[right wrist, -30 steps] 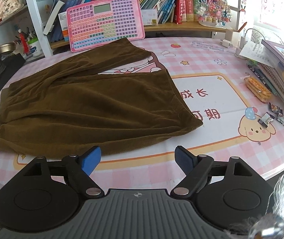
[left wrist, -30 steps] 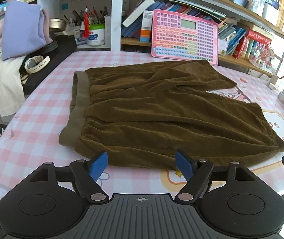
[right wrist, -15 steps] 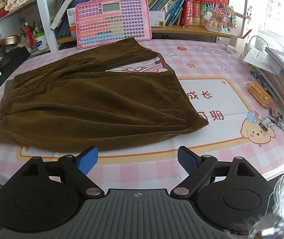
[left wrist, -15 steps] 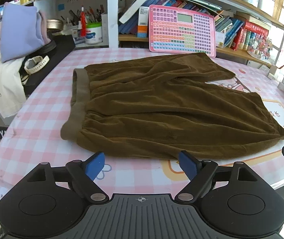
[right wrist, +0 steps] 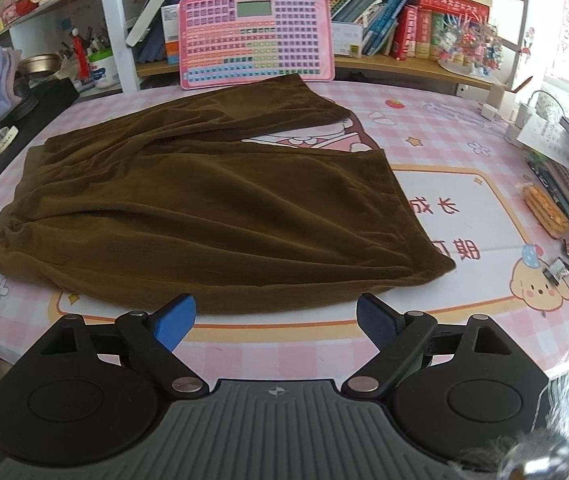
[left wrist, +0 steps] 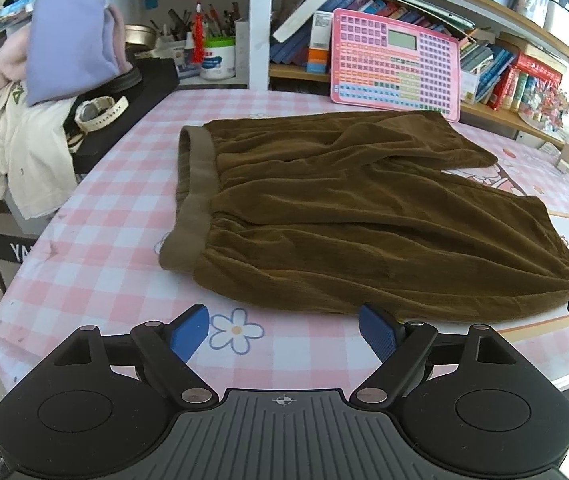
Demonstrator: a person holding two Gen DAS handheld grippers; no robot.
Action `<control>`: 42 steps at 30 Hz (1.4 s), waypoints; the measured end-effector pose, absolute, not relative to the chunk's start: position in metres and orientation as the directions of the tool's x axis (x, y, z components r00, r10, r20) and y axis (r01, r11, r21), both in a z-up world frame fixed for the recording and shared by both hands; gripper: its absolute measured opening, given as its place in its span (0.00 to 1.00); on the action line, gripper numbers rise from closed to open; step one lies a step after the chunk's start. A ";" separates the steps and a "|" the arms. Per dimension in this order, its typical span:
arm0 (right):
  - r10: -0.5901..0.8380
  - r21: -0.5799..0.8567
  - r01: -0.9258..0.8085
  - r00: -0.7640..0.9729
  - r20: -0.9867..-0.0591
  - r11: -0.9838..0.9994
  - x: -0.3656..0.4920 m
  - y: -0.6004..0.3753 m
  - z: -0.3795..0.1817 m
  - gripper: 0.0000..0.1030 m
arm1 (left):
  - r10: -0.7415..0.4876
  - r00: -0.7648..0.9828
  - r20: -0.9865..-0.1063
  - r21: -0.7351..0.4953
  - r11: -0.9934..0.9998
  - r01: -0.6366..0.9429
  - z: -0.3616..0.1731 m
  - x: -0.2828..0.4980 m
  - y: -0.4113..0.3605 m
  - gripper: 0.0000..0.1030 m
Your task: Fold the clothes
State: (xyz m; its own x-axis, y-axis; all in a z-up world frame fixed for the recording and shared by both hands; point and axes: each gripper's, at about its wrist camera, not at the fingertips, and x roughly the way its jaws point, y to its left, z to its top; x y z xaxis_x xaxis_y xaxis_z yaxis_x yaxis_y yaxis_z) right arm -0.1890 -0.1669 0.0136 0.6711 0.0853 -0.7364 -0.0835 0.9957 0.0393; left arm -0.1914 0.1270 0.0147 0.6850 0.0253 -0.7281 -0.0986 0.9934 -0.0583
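Our left gripper (left wrist: 284,330) and right gripper (right wrist: 276,318) have just widened, empty. The brown trousers (left wrist: 364,216) look soft, floppy; we would pinch the hem at lower right.

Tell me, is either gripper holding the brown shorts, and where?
No. The left gripper and right gripper are open, short of the brown shorts.

The brown shorts (left wrist: 356,216) are soft cloth with a fuzzy, velvety look, and the waistband (left wrist: 192,200) is flatter and duller. The tabletop (left wrist: 96,240) wears a smooth, slightly shiny pink checked cover. The left gripper (left wrist: 284,328) is matt black plastic with ribbed blue fingers (left wrist: 376,332) and small shiny metal pins. The pink board (right wrist: 254,36) looks like smooth, glossy plastic. The shelf (right wrist: 400,64) looks wooden.
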 end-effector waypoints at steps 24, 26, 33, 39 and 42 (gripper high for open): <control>0.089 0.018 -0.116 0.648 -0.757 0.993 -0.157 -0.167 0.008 0.87 | 0.018 0.667 -0.745 -0.072 0.992 -0.108 0.007 -0.159 0.122 0.82; 0.094 0.018 -0.124 0.643 -0.760 0.992 -0.152 -0.167 0.005 0.87 | 0.022 0.664 -0.747 -0.066 0.992 -0.108 0.007 -0.154 0.119 0.82; 0.114 0.042 -0.128 0.635 -0.764 0.991 -0.119 -0.182 0.003 0.87 | 0.054 0.656 -0.753 -0.055 0.988 -0.145 0.010 -0.126 0.116 0.82; 0.164 0.063 -0.180 0.624 -0.764 0.982 -0.071 -0.201 0.009 0.87 | 0.084 0.661 -0.746 -0.045 0.983 -0.176 0.018 -0.095 0.120 0.82; 0.210 0.047 -0.270 0.613 -0.762 0.962 -0.038 -0.209 0.015 0.87 | 0.084 0.676 -0.732 -0.038 0.986 -0.164 0.024 -0.076 0.125 0.82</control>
